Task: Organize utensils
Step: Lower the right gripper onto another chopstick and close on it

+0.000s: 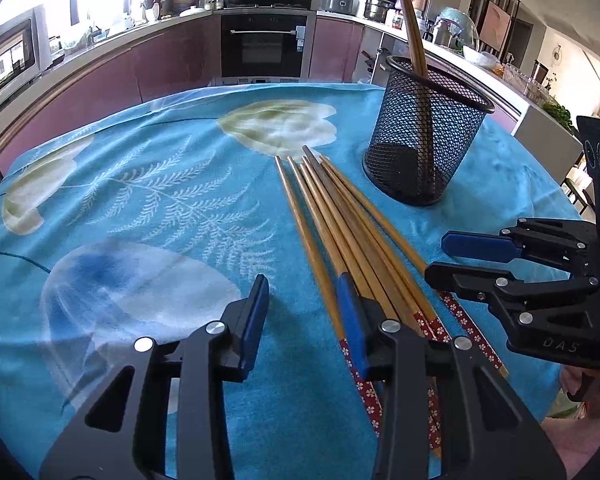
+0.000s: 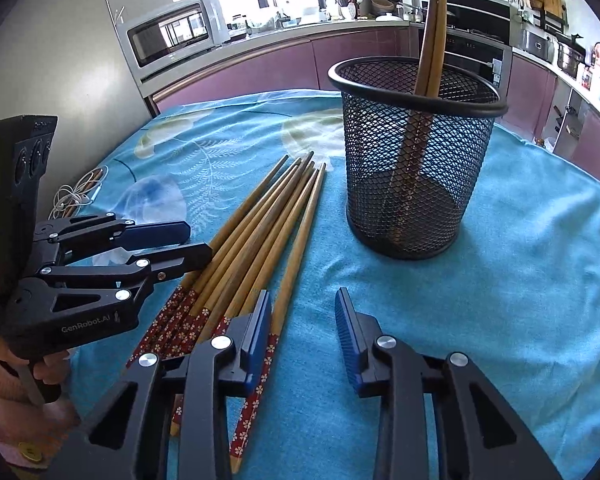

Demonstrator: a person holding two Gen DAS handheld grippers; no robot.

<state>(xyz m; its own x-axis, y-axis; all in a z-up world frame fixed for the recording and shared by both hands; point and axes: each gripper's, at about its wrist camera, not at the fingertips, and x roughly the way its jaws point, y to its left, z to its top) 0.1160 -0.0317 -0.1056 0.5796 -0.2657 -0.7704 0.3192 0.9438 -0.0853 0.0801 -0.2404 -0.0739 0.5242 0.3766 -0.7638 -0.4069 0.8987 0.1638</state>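
Several wooden chopsticks (image 1: 340,216) (image 2: 268,216) with red flowered handles lie fanned on the blue cloth. A black mesh cup (image 1: 424,152) (image 2: 416,168) stands behind them with two chopsticks (image 1: 410,20) (image 2: 434,40) leaning inside. My left gripper (image 1: 302,282) (image 2: 199,239) is open at the handle end. The leftmost chopstick lies between its jaws, close to the right finger. My right gripper (image 2: 303,293) (image 1: 436,256) is open too, with the rightmost chopstick between its jaws beside the left finger. Neither gripper's pads press on a stick.
The blue flowered cloth (image 1: 140,200) covers the whole table, whose far edge faces kitchen cabinets and an oven. A white earphone cable (image 2: 76,196) lies at the table's left edge. A hand (image 2: 40,372) holds the left gripper's handle.
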